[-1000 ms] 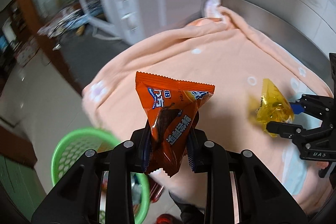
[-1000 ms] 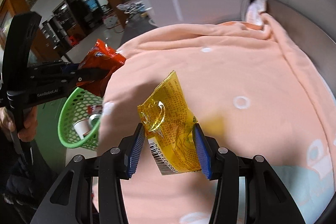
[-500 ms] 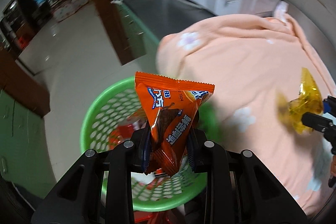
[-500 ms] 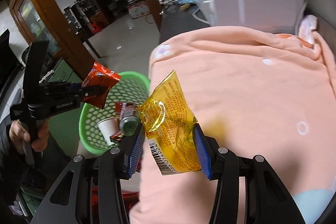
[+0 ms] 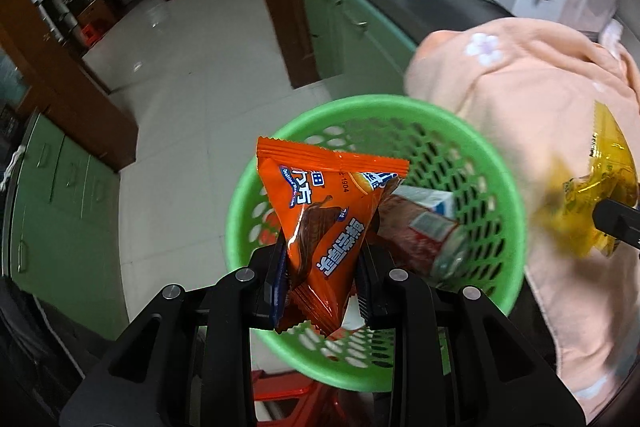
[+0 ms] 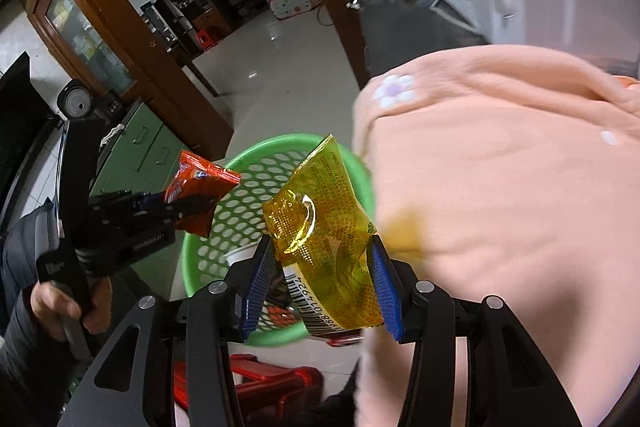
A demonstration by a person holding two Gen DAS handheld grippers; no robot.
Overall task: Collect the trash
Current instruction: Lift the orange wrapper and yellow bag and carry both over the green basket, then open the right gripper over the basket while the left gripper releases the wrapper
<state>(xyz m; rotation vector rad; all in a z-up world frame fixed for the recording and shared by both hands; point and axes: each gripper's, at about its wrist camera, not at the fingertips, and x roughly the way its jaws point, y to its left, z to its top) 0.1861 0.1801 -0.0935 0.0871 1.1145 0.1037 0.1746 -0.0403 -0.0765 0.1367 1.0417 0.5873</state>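
Left tongs [image 5: 322,283] have swung off the peach blanket [image 5: 532,131]: a second ago the orange wrapper [image 5: 320,219] hung over the cloth, now it hangs over the mouth of the green basket [image 5: 248,203], which fills the view directly ahead. Carton and other litter inside the basket now show just right of the wrapper.

Right tongs [image 6: 320,279] have travelled the same way. The yellow wrapper [image 6: 324,227], earlier over mid-blanket, now sits at the blanket's edge with the basket rim [image 6: 192,267] just behind and left of it. Left tongs appear nearer to the right tongs, level with the basket.
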